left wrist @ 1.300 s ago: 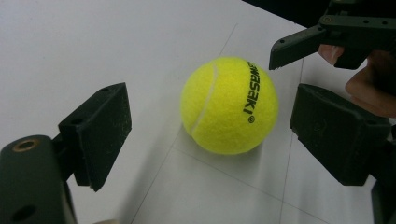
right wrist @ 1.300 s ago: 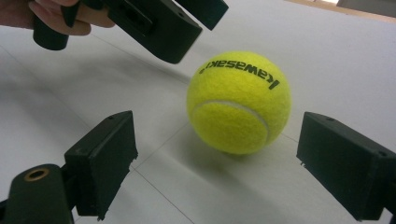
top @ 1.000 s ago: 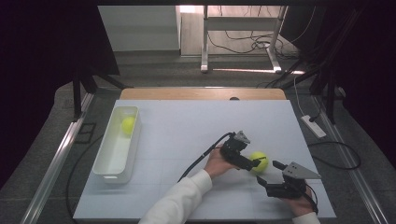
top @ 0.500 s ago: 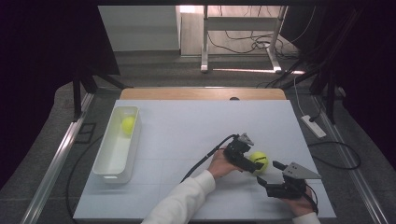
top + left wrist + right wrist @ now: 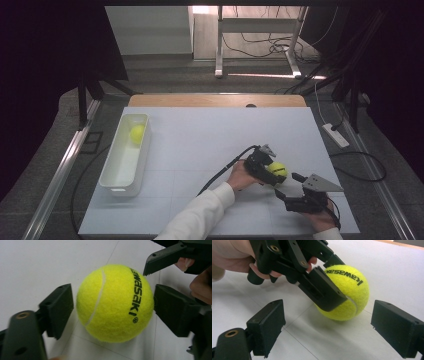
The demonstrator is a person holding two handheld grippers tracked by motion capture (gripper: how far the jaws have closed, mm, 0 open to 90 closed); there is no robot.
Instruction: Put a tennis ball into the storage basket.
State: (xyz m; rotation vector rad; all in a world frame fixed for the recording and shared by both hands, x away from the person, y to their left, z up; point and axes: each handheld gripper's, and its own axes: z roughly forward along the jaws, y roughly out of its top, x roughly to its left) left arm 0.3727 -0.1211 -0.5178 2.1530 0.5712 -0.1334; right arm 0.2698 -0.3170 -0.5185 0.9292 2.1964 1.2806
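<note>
A yellow tennis ball (image 5: 278, 170) printed "Kawasaki" lies on the white table at the front right. My left gripper (image 5: 275, 173) reaches it from the left, and its jaws have just been closing with the ball between them. In the left gripper view the ball (image 5: 115, 302) sits between the black pads (image 5: 58, 307), which lie against its sides. My right gripper (image 5: 287, 186) rests just in front of and right of the ball, open. In the right gripper view its wide jaws frame the ball (image 5: 354, 287) and my left gripper (image 5: 337, 282) from a short way off.
A white tub (image 5: 117, 187) stands at the table's left side with a second tennis ball (image 5: 137, 134) in its far end. A black cable trails from the left gripper toward the table's front. A power strip (image 5: 336, 135) lies off the right edge.
The left gripper's jaws have drawn in around the ball. The ball and the right gripper have stayed where they were.
</note>
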